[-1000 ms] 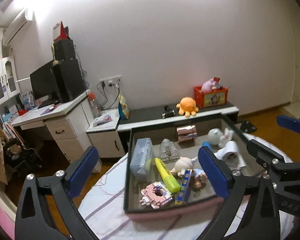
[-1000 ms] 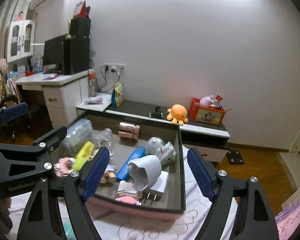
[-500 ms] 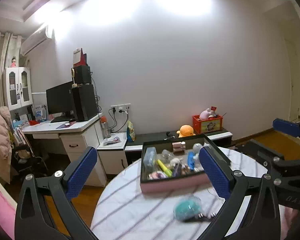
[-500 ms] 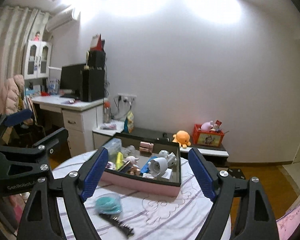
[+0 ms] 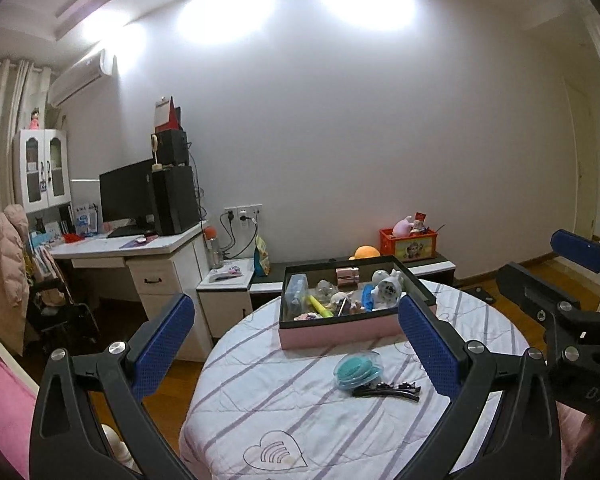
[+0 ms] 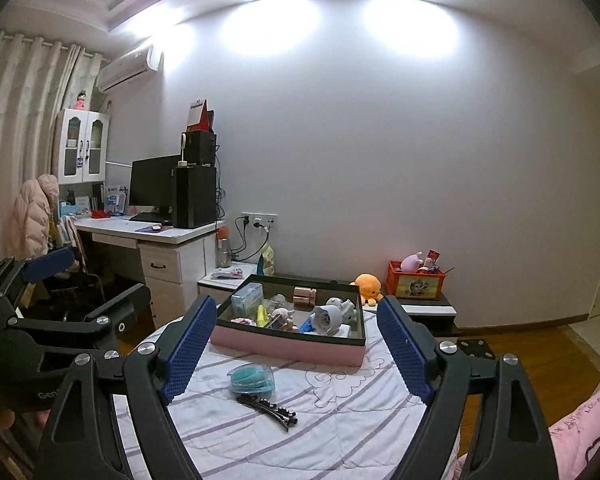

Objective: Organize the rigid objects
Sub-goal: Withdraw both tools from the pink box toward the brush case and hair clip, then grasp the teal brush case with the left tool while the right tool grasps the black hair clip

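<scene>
A pink box with a dark rim (image 5: 340,334) (image 6: 288,346) stands on the far side of a round table and holds several small items. In front of it lie a teal round case in clear plastic (image 5: 358,368) (image 6: 252,378) and a black hair clip (image 5: 388,391) (image 6: 268,408). My left gripper (image 5: 296,344) is open and empty, held back above the near table edge. My right gripper (image 6: 296,348) is open and empty too, also well short of the case and clip.
The table has a white cloth with purple stripes (image 5: 300,412). Behind it are a low dark shelf with an orange plush (image 6: 366,284) and a red box (image 6: 416,280), and a white desk with a monitor (image 5: 140,252) at the left.
Both grippers have pulled back and up from just over the box. The whole table, the teal case and the hair clip have come into view. Both stay open.
</scene>
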